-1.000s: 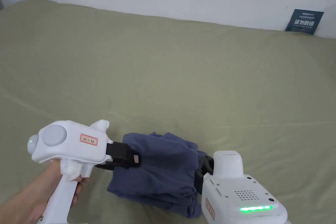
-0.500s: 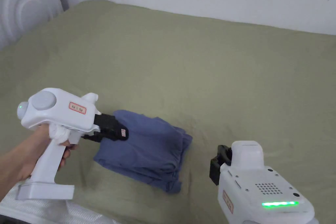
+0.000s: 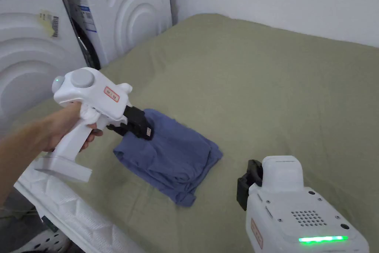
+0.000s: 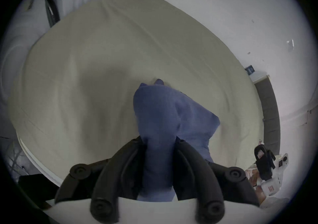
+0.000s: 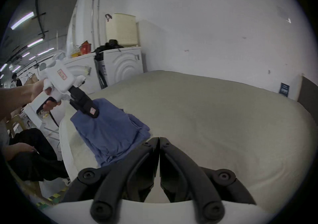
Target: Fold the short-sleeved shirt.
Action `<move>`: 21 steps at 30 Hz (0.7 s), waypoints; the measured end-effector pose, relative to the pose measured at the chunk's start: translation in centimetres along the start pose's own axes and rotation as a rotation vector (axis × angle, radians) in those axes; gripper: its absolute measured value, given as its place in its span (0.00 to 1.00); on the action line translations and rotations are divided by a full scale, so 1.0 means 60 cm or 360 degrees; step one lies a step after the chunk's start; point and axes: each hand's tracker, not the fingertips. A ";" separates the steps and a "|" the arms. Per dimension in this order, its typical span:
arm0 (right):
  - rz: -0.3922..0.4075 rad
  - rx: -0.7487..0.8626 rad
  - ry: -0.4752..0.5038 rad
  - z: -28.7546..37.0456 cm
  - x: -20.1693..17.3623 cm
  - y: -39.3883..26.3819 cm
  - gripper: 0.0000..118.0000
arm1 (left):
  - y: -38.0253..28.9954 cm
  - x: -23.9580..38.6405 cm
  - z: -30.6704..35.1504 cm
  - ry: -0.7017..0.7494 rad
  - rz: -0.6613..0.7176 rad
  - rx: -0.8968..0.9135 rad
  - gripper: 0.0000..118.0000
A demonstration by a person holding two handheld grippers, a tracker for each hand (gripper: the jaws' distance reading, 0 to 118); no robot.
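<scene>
While the olive sheet covers it: bed [image 3: 266,79], filling most of the head view.
Washing machines [image 3: 122,9]: white, standing just beyond the bed's far left corner.
Shirt [image 3: 174,153]: blue, folded into a compact stack, lying on the bed near its left edge, one end lifted.
Left gripper [image 3: 142,128]: jaws clamped on the shirt's raised end, cloth bunched between them.
Right gripper [image 5: 159,139]: jaws pressed together, holding nothing, hovering apart from the shirt.
</scene>
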 end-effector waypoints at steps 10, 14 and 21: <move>0.0009 -0.0038 0.0070 -0.096 -0.039 0.020 0.05 | 0.087 -0.094 -0.010 0.0108 -0.0025 0.0005 0.24; -0.0018 -0.0063 0.0084 -0.094 -0.032 0.018 0.05 | 0.062 -0.072 -0.020 0.0136 -0.0028 0.0019 0.47; -0.0031 -0.0069 0.0083 -0.050 -0.010 0.024 0.05 | 0.018 -0.054 0.053 0.0308 0.0052 0.0454 0.98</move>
